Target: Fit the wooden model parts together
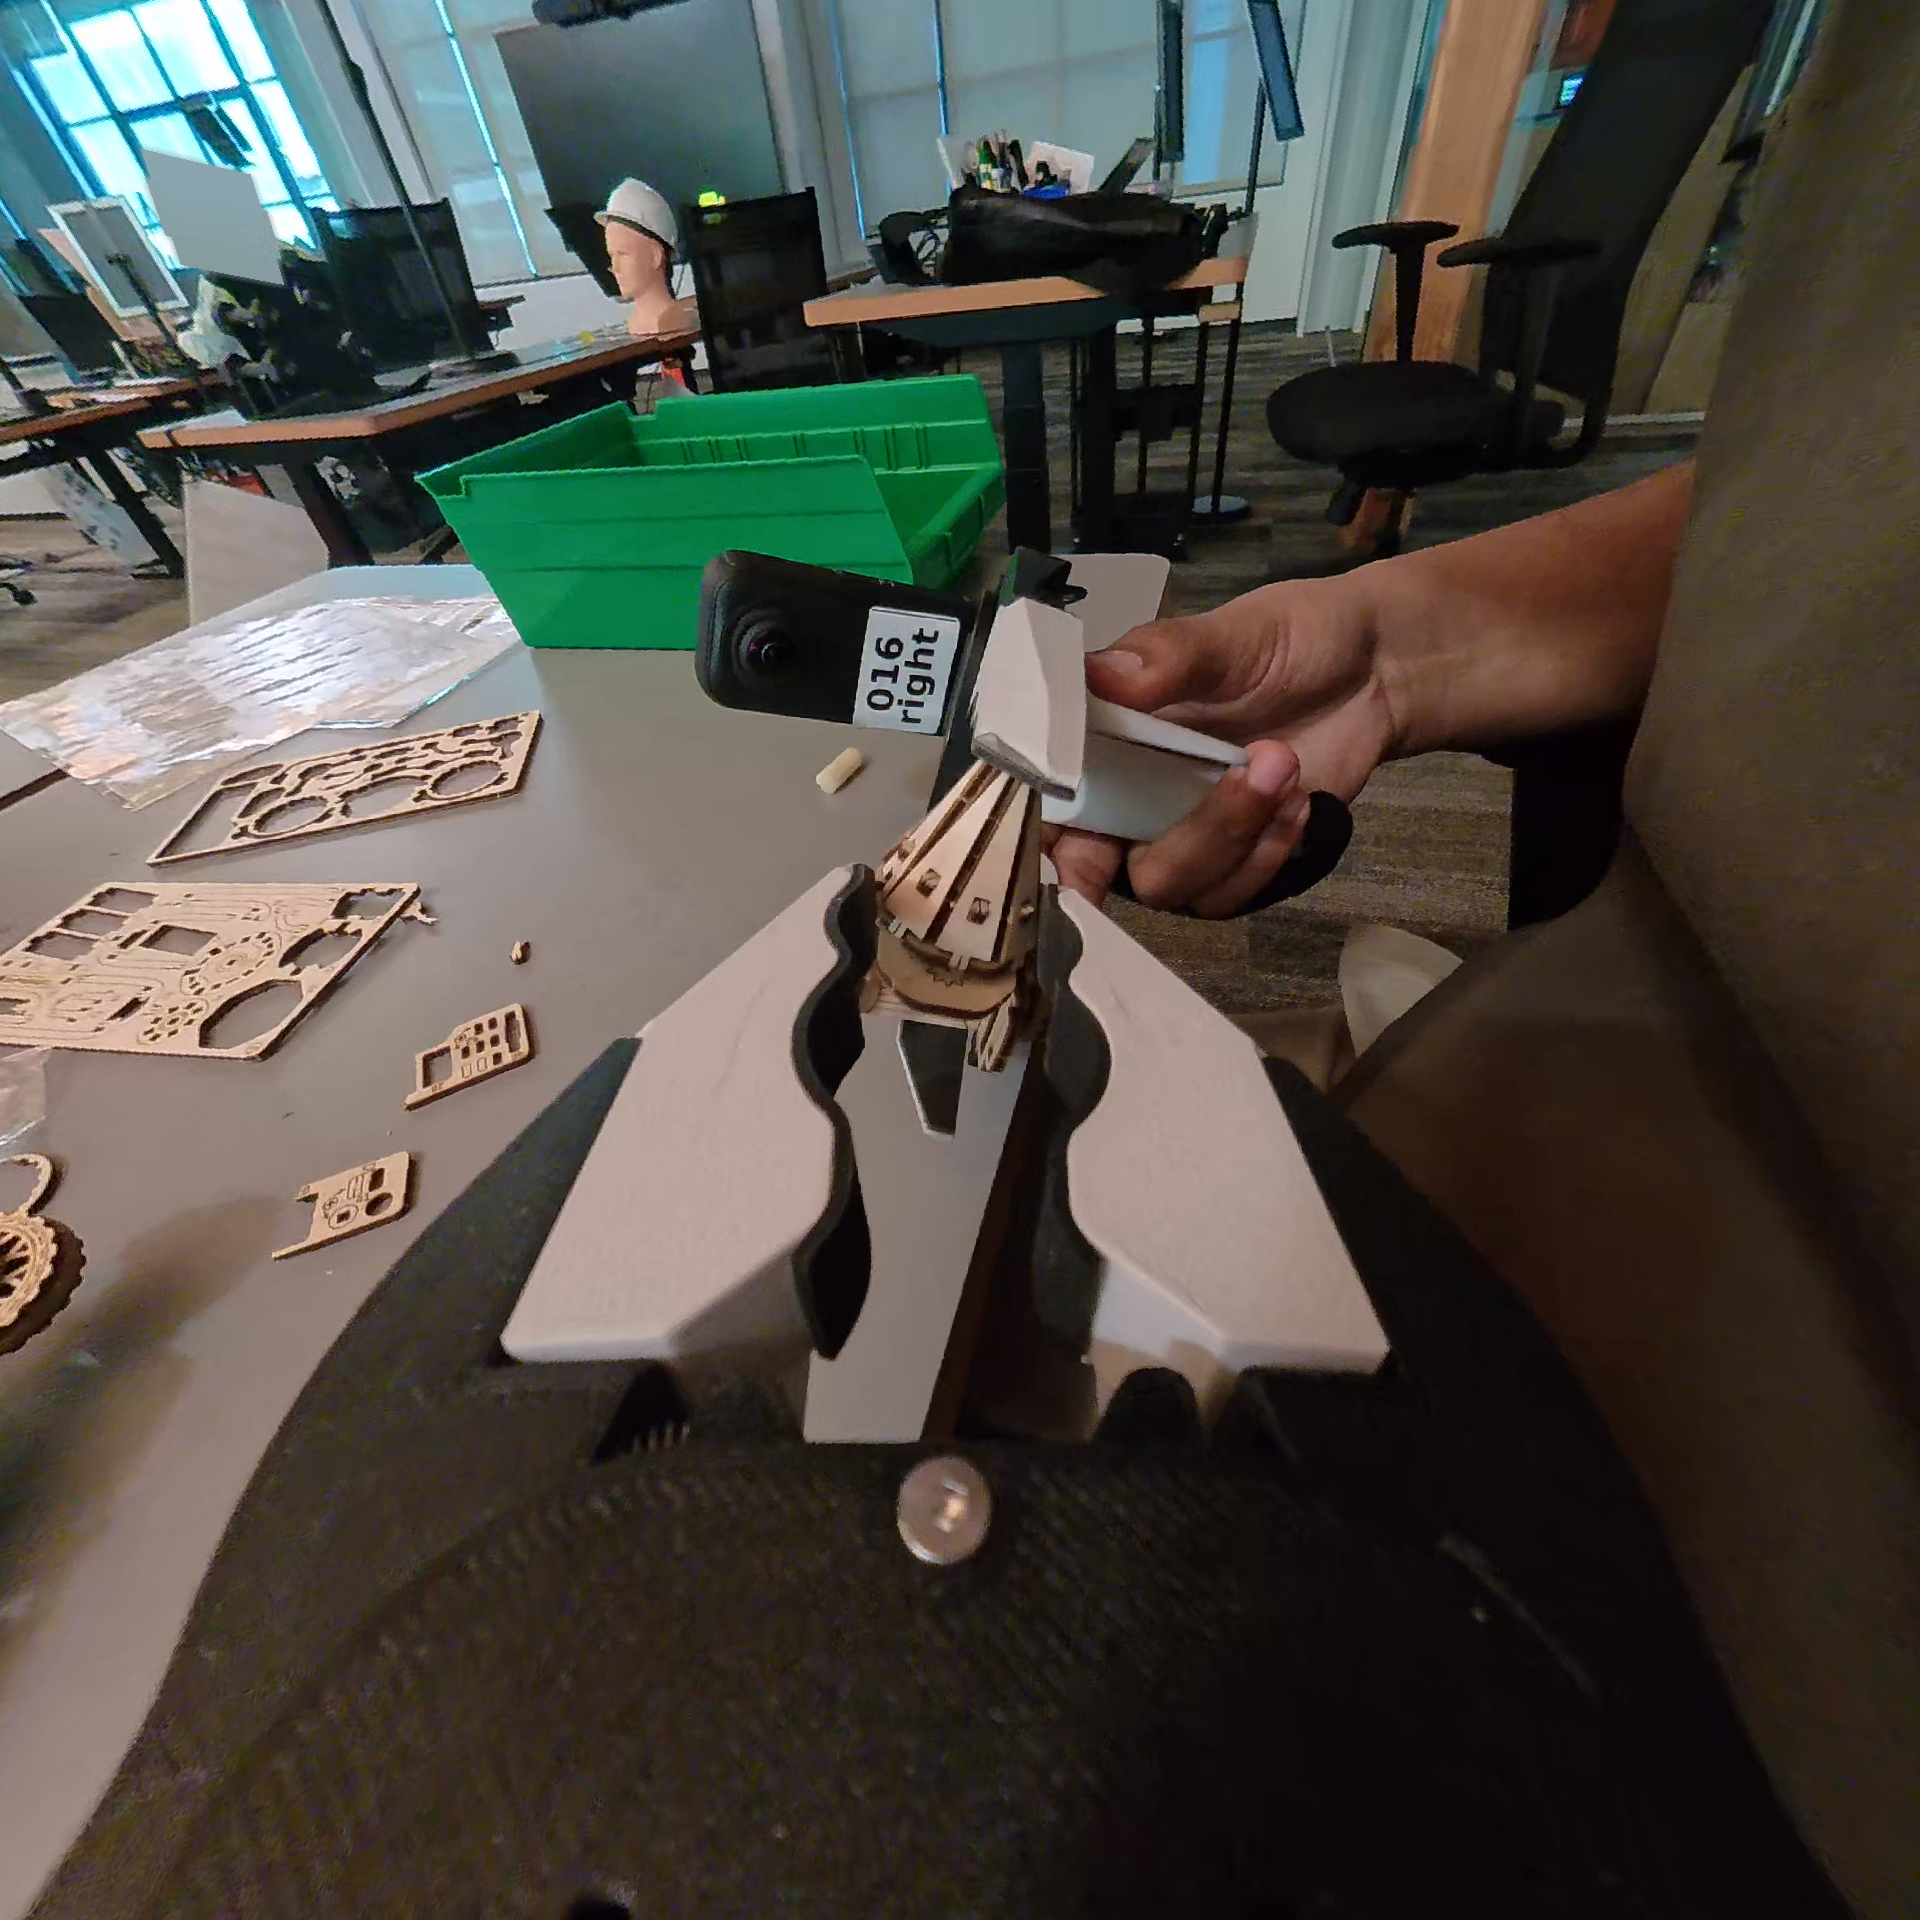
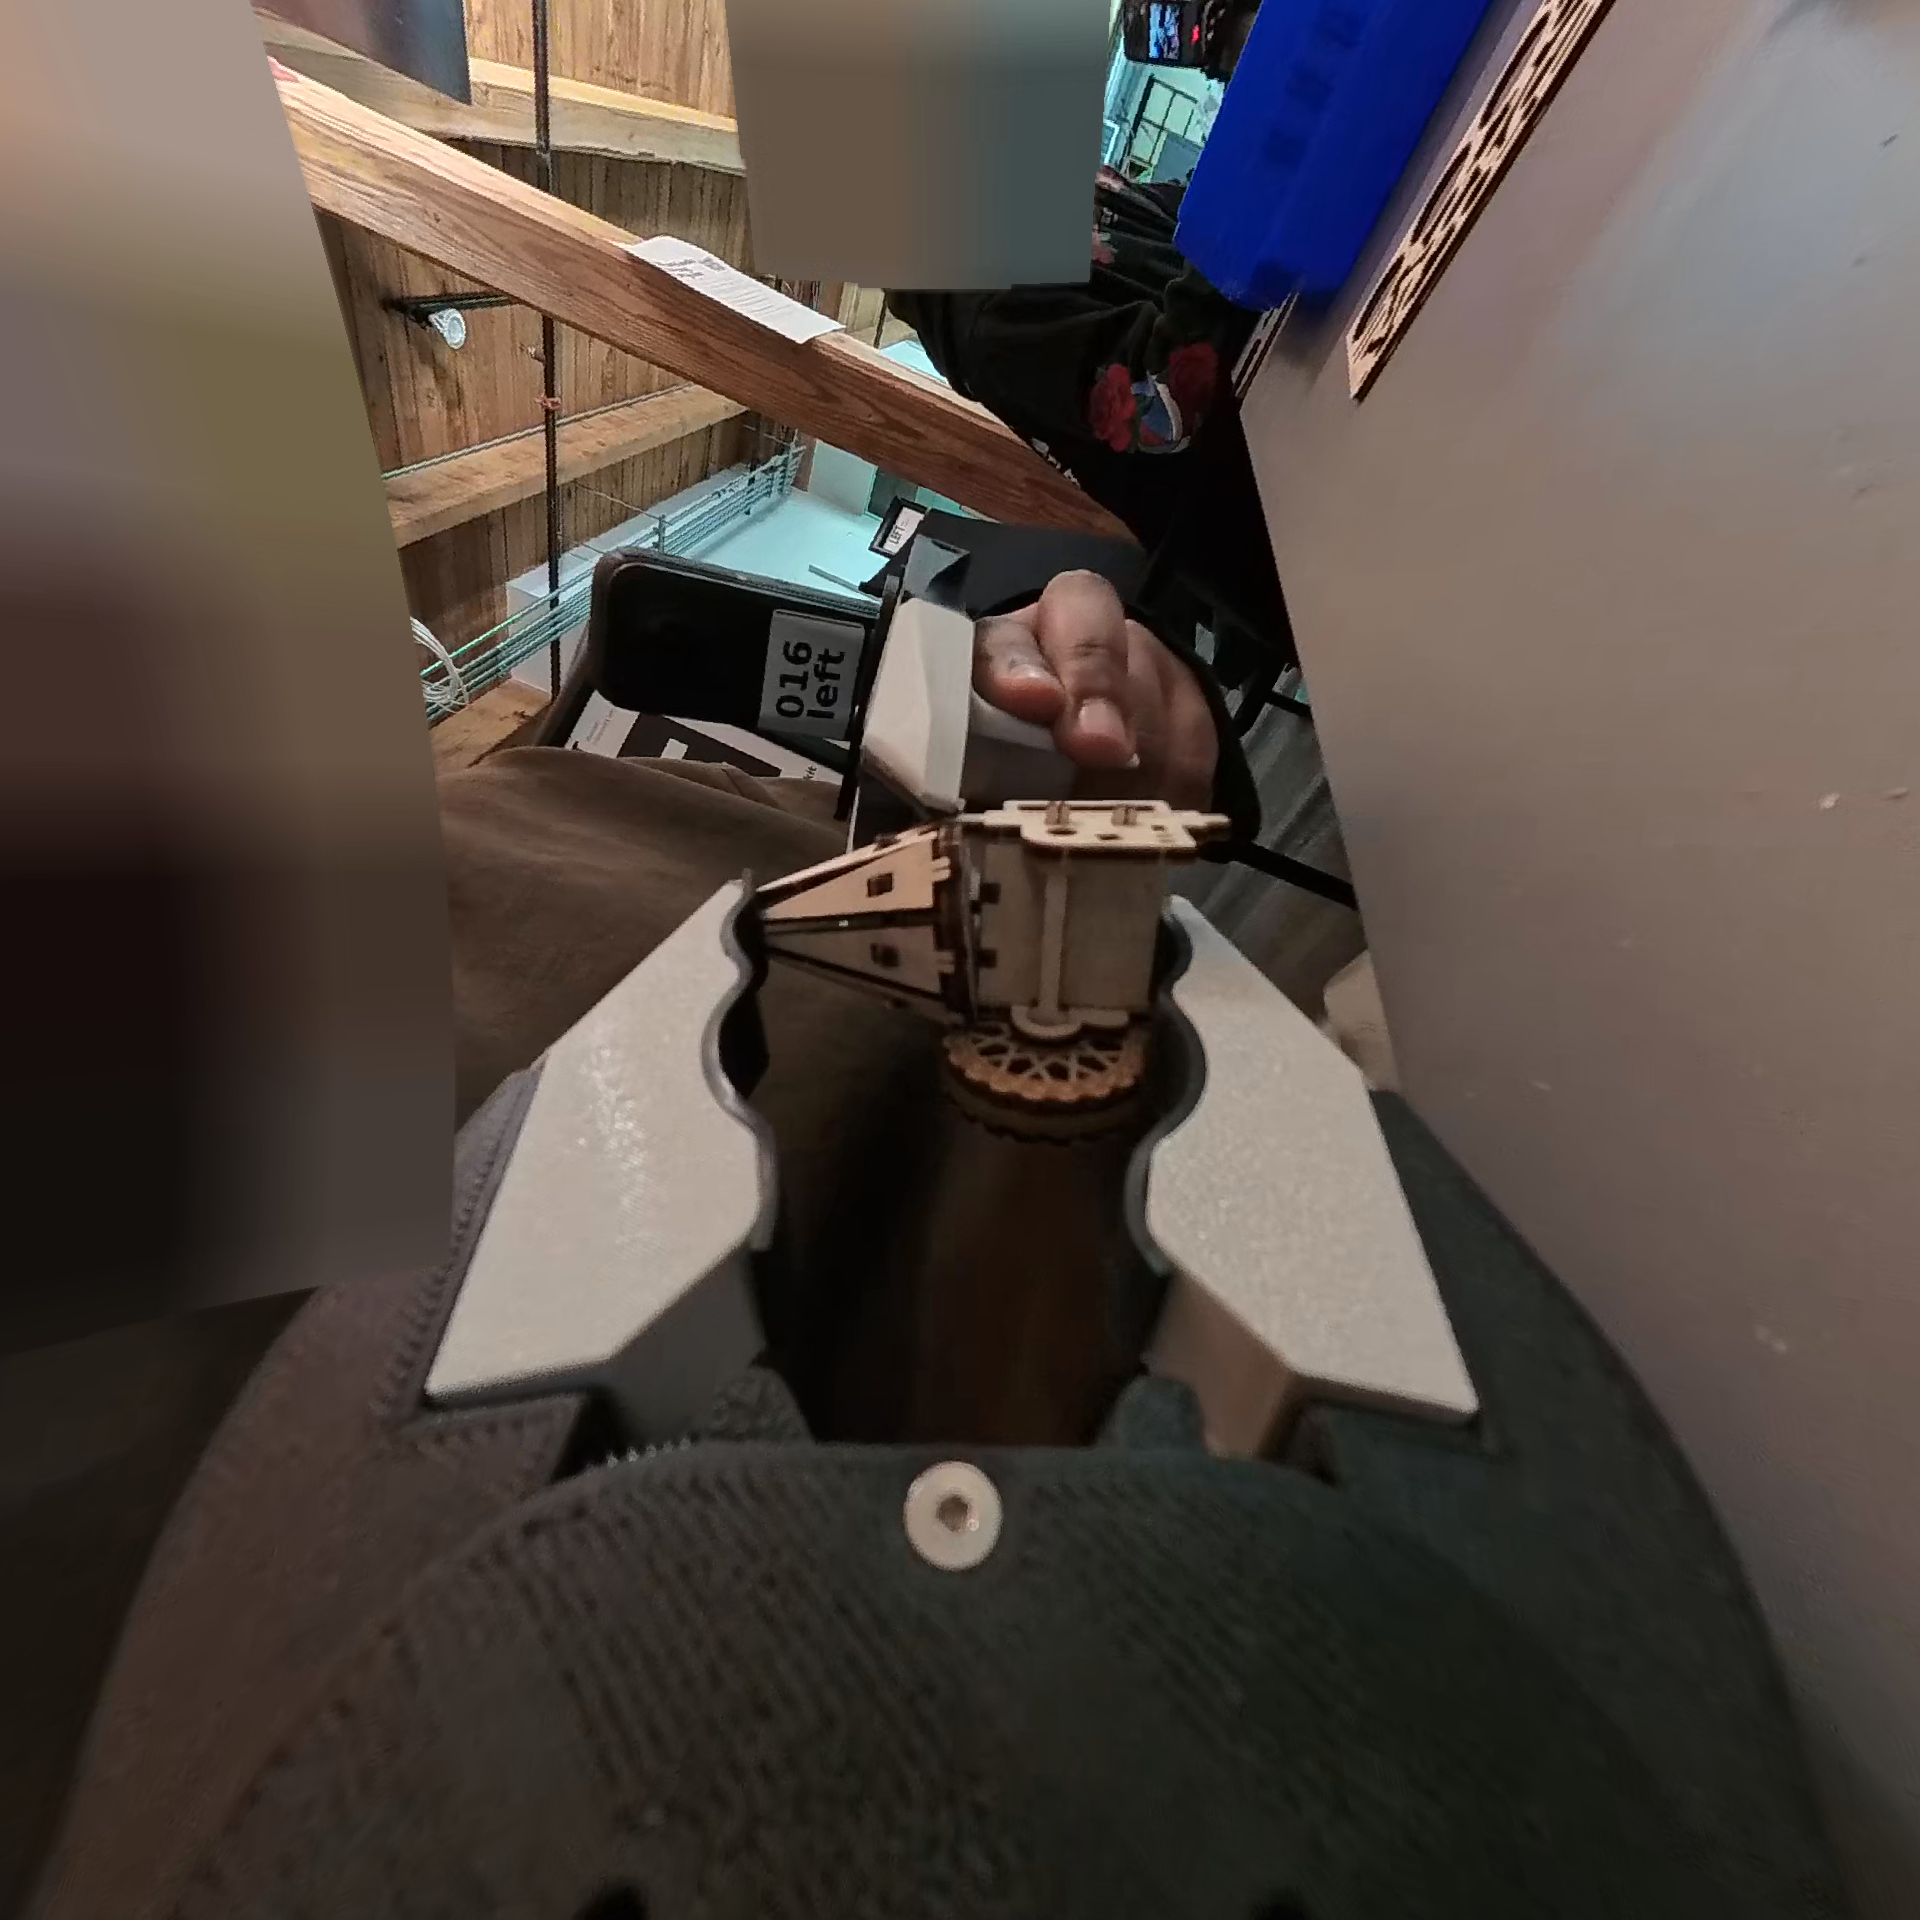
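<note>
A pale wooden model (image 1: 961,904) with a ribbed cone and a boxy body is held up off the table between both grippers. My left gripper (image 1: 956,925) is shut on its body, cone pointing away. In the right wrist view the model (image 2: 997,914) lies sideways between the fingertips of my right gripper (image 2: 961,925), which is shut on it lengthwise: the cone tip meets the left finger, the body's end the right finger. A round lattice gear (image 2: 1039,1070) sits under the body. The right gripper's finger (image 1: 1023,675) shows at the cone tip. The left gripper's finger (image 2: 920,696) shows behind the model.
On the grey table (image 1: 644,769) lie cut-out wooden sheets (image 1: 187,966) (image 1: 353,779), small loose parts (image 1: 473,1049) (image 1: 348,1200), a gear (image 1: 31,1268), a cream peg (image 1: 840,771) and a plastic sheet (image 1: 260,665). A green bin (image 1: 707,509) stands behind. A blue bin (image 2: 1288,135) shows too. Left and right tips are no more than a few centimetres apart. The gear (image 1: 31,1268) is about equally far from each gripper, around 20 cm.
</note>
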Tool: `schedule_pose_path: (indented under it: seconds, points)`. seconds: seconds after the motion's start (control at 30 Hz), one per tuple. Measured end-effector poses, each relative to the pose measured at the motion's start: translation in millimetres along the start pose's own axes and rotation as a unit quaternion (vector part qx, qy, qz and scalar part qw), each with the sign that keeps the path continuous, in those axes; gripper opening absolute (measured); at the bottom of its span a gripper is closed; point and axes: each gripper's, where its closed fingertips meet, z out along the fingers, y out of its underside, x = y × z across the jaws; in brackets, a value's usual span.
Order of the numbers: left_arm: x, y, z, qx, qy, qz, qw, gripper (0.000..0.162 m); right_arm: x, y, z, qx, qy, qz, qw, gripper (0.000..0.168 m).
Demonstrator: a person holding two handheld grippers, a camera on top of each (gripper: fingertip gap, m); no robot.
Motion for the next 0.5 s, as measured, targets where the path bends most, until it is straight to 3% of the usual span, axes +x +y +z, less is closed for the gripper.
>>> schedule_pose_path:
  seconds: [0.1, 0.17, 0.27, 0.4, 0.5]
  points:
    - [-2, -5, 1, 0.014, -0.016, -0.007, 1.0, 0.031, -5, -7, -2, 0.02, -0.012, -0.014, 1.0, 0.073]
    - [-5, -7, 1, 0.023, -0.022, -0.023, 0.999, 0.045, -9, -12, -6, 0.027, -0.006, -0.046, 0.999, 0.074]
    - [-10, -9, -3, 0.043, 0.005, -0.109, 0.993, 0.056, -18, -22, -15, 0.042, 0.019, -0.138, 0.989, 0.073]
    - [-6, -23, -6, 0.088, 0.09, -0.256, 0.958, 0.061, -34, -24, -17, 0.043, 0.061, -0.305, 0.949, 0.073]
    - [4, -29, -7, 0.098, 0.105, -0.239, 0.961, 0.058, -41, -17, -12, 0.029, 0.073, -0.383, 0.92, 0.074]
